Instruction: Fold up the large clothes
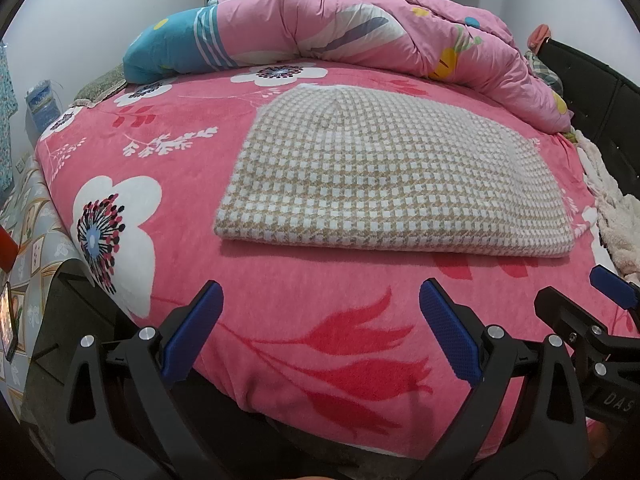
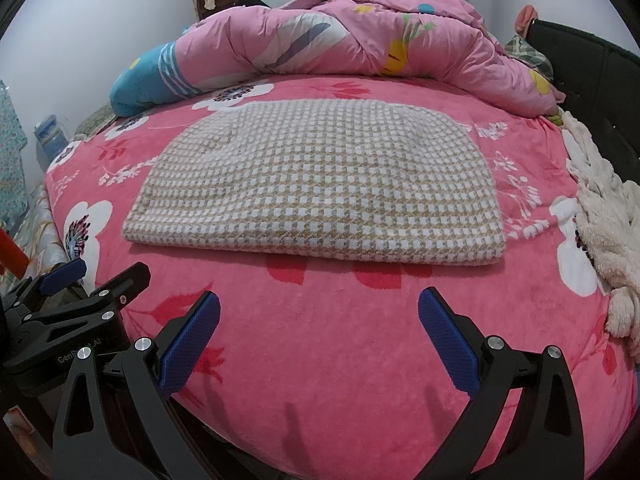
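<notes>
Blue rubber pads line the black fingers of my left gripper (image 1: pixel 320 328), and they stand spread wide with nothing between them; my right gripper (image 2: pixel 319 336) is spread wide and bare too. Both hover over the near edge of the pink fleece bed cover (image 1: pixel 280 300) with its white flowers and red leaves, short of the folded beige-and-white houndstooth knit garment (image 1: pixel 384 176). That garment lies flat in a thick rectangle in the middle of the cover, its folded edge toward me, touching neither tool. Beyond the garment, a rumpled pink quilt (image 1: pixel 360 28) with a blue striped end is bunched along the far side of the bed.

From the left wrist, the right gripper's fingers show at the lower right, beside the garment's near right corner, and a small lit screen (image 1: pixel 8 320) shows at the far left edge. From the right wrist, the left gripper shows at the lower left, and much more of the cream fluffy fabric (image 2: pixel 604 220) to the right of the garment is seen, against the dark bed frame (image 2: pixel 592 64).
</notes>
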The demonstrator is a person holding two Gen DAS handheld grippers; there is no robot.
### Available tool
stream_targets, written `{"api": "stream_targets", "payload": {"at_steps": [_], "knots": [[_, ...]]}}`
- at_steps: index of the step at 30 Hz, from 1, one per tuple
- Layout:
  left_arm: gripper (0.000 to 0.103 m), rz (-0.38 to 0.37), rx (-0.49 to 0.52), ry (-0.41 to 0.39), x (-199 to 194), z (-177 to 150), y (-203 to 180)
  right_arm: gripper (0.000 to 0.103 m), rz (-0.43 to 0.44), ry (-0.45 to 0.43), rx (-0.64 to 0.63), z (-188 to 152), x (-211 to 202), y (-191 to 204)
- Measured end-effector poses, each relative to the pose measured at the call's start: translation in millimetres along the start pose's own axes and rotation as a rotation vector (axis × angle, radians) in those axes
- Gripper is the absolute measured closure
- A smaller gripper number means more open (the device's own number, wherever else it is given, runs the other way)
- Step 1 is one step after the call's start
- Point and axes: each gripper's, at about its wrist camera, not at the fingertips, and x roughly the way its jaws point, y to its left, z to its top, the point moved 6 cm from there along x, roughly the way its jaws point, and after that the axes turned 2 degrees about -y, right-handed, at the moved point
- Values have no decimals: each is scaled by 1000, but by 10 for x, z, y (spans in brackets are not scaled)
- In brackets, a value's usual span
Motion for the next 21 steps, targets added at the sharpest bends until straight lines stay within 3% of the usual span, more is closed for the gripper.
{"api": "stream_targets", "payload": {"at_steps": [21], "knots": [[8, 2, -1, -3, 0, 6, 10, 6, 1, 3, 0, 4, 2, 20]]}}
